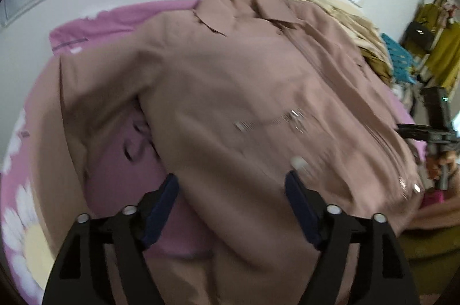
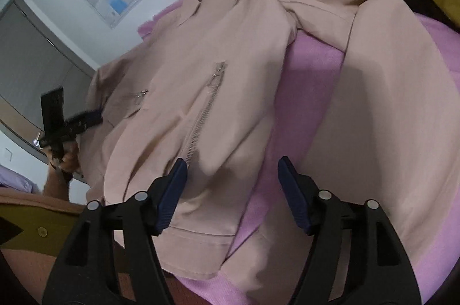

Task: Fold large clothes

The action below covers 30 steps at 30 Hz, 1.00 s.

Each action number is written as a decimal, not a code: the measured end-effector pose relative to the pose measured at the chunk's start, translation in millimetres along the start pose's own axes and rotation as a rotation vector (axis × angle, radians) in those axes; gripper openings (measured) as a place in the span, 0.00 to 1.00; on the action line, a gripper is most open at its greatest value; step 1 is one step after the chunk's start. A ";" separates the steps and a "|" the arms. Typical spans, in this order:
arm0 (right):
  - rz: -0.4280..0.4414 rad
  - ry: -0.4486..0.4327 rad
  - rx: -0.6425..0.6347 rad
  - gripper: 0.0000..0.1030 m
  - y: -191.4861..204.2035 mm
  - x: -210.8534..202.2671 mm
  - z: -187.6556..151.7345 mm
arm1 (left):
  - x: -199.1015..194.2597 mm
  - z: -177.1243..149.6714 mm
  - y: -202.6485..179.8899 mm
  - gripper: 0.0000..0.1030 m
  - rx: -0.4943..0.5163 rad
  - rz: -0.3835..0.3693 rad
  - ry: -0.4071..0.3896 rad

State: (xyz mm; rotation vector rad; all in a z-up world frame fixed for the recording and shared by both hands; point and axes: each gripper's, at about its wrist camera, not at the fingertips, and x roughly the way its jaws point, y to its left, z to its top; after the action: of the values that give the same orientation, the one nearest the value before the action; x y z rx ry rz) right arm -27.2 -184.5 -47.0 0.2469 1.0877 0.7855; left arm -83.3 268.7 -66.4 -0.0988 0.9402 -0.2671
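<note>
since the pink jacket (image 2: 230,80) lies spread face-up on the purple bed cover (image 2: 310,92), we judge it soft, floppy, zipper-weighted; both our left hand-held gripper (image 1: 231,190) and right hand-held gripper (image 2: 233,175) hover spread, empty; best pinched at hem corners or shoulder seams.

The right hand-held gripper (image 2: 231,175) hangs wide open over the pink jacket (image 2: 201,92) on purple bedding (image 2: 310,80).

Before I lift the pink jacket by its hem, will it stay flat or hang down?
The pink jacket will probably hang limp: it already lies in soft folds on the purple blanket. Its metal zipper may add slight weight along the front. The sleeve would likely trail, since it lies spread apart.
</note>
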 end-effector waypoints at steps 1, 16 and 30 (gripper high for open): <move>0.025 0.000 0.005 0.35 1.3 1.0 -2.2 | 0.4 -4.8 -2.4 0.82 -0.001 -0.018 0.009; -0.127 -0.133 0.094 0.21 -11.3 -32.2 0.2 | -1.5 -23.3 -3.9 0.10 -0.102 0.104 -0.060; -0.176 -0.105 -0.453 0.55 120.2 -17.1 -16.0 | -55.3 -20.8 -45.2 0.38 0.058 0.147 -0.251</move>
State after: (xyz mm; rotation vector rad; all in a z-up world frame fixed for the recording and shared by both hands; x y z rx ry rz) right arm -98.9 -113.7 22.7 -0.1865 0.7945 0.8280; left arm -139.4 240.7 -26.3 -0.0086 0.6863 -0.1417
